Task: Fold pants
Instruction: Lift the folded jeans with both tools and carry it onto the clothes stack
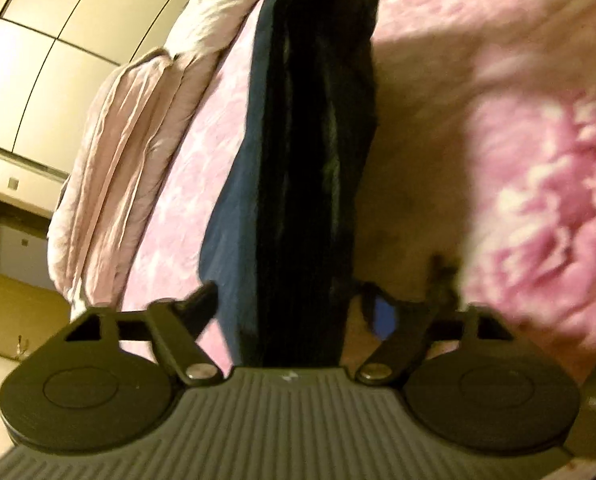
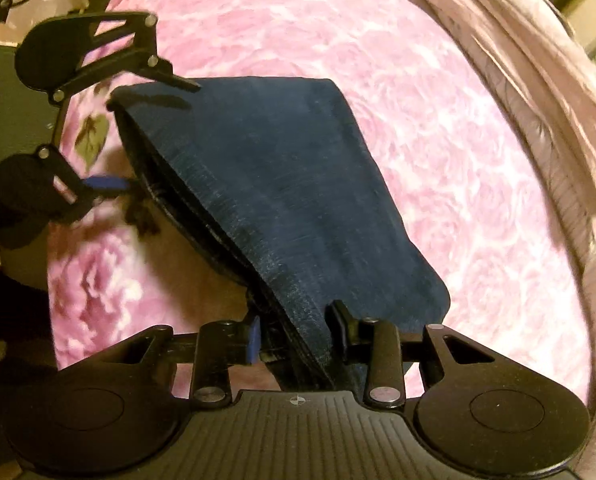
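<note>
Dark blue pants (image 2: 282, 184) lie folded into a thick stack on a pink floral bedspread (image 2: 377, 60). My right gripper (image 2: 298, 326) is shut on the near end of the stack, with layers of denim pinched between its fingers. At the far left end, my left gripper (image 2: 158, 136) stands wide open around the pants' edge, one finger over the top and one beside it. In the left wrist view the pants (image 1: 309, 160) run straight away between the spread fingers of the left gripper (image 1: 296, 302), and neither pad presses the cloth.
A crumpled pale pink duvet (image 1: 110, 184) lies along the bed's edge, also seen as a duvet (image 2: 537, 100) at the right. Cream wardrobe doors (image 1: 38, 60) stand beyond it. Bare bedspread (image 1: 537, 160) stretches beside the pants.
</note>
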Tool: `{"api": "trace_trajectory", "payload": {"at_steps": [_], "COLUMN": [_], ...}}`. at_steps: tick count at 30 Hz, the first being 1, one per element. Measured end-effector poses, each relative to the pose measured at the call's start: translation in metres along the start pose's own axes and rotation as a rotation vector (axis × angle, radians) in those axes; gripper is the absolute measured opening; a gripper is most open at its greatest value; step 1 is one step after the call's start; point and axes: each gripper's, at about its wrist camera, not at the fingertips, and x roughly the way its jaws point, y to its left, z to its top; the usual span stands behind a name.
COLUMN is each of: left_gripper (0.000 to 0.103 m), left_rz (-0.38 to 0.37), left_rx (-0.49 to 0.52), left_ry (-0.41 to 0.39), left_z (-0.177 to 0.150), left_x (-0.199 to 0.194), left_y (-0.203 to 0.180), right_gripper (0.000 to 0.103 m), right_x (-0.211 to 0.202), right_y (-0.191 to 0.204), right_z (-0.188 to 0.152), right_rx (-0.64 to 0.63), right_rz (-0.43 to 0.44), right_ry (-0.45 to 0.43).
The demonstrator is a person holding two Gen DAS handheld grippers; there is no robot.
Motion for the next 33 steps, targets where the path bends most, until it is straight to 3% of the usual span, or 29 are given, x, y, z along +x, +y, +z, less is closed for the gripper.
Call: {"api": "trace_trajectory", "payload": {"at_steps": [1,5,8,9,10,12,13,17,21,24,25,26,29,33], "left_gripper": [0.046,0.028,0.025,0.024,0.024,0.024,0.024,0.023,0.023,0.023,0.023,0.023,0.022,0.021], "left_rz": [-0.009,-0.084,-0.135,-0.152,-0.171,-0.212,-0.224,-0.263,-0.317,-0.36,-0.369,-0.377,-0.398,-0.447], "left_rx": [0.004,0.041,0.035,0.025,0.016,-0.003,0.002,0.011,-0.036,-0.075,-0.07,-0.06,-0.033,0.003], "left_ry": [0.015,0.015,0.015,0.014,0.014,0.01,0.006,-0.006,0.0,0.001,-0.002,-0.004,-0.012,-0.038], "left_z": [-0.001,-0.002,0.0,0.0,0.002,0.004,0.006,0.008,0.008,0.008,0.008,0.009,0.011,0.015], "left_x": [0.003,0.002,0.001,0.001,0.002,0.002,0.001,0.002,0.006,0.009,0.009,0.009,0.003,-0.018], "left_y": [0.004,0.018,0.034,0.041,0.047,0.059,0.062,0.073,0.089,0.102,0.105,0.106,0.112,0.137], "right_gripper": [0.032,0.032,0.035,0.041,0.048,0.078,0.083,0.088,0.089,0.086,0.078,0.052,0.036,0.032], "right_x": [-0.003,-0.005,-0.003,-0.002,-0.002,-0.003,-0.005,0.0,0.031,0.059,0.065,0.065,0.048,0.004], "right_y": [0.0,0.001,0.01,0.013,0.016,0.027,0.033,0.068,0.084,0.081,0.08,0.078,0.069,0.055], "right_z": [-0.004,-0.004,-0.011,-0.015,-0.019,-0.029,-0.035,-0.05,-0.052,-0.059,-0.061,-0.063,-0.057,-0.039], "right_rx": [0.008,0.005,-0.002,-0.004,-0.008,-0.021,-0.028,-0.108,-0.187,-0.214,-0.23,-0.247,-0.231,-0.179], "right_rz": [0.004,0.004,-0.016,-0.023,-0.04,-0.106,-0.139,-0.18,-0.237,-0.276,-0.303,-0.336,-0.341,-0.316], "right_ry": [0.0,-0.004,-0.021,-0.028,-0.032,-0.049,-0.068,-0.134,-0.161,-0.109,-0.09,-0.079,-0.046,0.0]}}
